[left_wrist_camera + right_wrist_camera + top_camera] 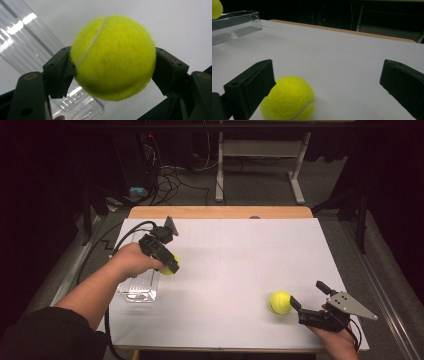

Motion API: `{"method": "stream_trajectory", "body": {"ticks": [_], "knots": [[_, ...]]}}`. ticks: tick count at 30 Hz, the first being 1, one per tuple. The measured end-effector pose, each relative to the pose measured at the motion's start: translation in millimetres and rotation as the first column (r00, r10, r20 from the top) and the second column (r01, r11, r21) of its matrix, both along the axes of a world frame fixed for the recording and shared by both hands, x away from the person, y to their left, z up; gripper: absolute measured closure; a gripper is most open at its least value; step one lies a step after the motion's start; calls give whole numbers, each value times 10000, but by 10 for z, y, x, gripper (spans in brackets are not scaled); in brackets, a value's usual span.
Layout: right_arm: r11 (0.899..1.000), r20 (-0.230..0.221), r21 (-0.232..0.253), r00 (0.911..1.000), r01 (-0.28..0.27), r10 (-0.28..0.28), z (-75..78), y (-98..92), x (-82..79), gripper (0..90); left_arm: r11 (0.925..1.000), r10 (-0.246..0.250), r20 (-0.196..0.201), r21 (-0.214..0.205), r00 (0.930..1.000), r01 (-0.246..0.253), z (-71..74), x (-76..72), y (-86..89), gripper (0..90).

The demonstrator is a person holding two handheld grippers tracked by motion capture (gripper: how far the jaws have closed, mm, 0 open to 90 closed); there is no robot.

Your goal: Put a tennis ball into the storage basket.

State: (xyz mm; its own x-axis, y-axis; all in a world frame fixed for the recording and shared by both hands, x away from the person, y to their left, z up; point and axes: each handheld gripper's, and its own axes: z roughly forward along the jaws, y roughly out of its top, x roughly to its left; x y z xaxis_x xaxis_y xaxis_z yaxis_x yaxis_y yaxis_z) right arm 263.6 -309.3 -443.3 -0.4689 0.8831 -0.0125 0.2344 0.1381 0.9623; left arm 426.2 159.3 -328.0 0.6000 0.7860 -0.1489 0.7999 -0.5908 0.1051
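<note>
Left gripper [169, 262] clamps one ball [112, 56] between its jaws beside the clear tray [140, 287]; right gripper [307, 302] gapes wide, second ball [289, 98] against its left jaw on the desk [240, 250]

My left black two-jaw tongs [169, 262] sit near the table's left edge, jaws clamped on either side of a fuzzy yellow-green tennis ball [112, 57], with my bare left forearm [95, 287] reaching in from the near-left corner. My right black tongs [306, 296] lie low near the near-right corner, jaws spread wide, gripped by my right hand [336, 340].
</note>
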Motion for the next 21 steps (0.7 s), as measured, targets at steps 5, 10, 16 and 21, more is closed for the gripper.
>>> {"method": "stream_trajectory", "body": {"ticks": [5,10,16,21], "knots": [[10000,-5,-17,10000,9,-9,-1,-1,-1,0,9991,417,29,114,9991,-417,51,53,166,260],[10000,-28,7,10000,7,-7,-3,4,-1,0,9959,883,131,195,9960,-886,94,103,345,260],[10000,-31,-9,10000,4,-4,-6,5,2,0,9896,1406,156,297,9899,-1410,112,150,546,260],[10000,-16,-12,10000,-9,9,-10,6,5,0,9837,1725,231,474,9847,-1734,102,182,653,260]]}}
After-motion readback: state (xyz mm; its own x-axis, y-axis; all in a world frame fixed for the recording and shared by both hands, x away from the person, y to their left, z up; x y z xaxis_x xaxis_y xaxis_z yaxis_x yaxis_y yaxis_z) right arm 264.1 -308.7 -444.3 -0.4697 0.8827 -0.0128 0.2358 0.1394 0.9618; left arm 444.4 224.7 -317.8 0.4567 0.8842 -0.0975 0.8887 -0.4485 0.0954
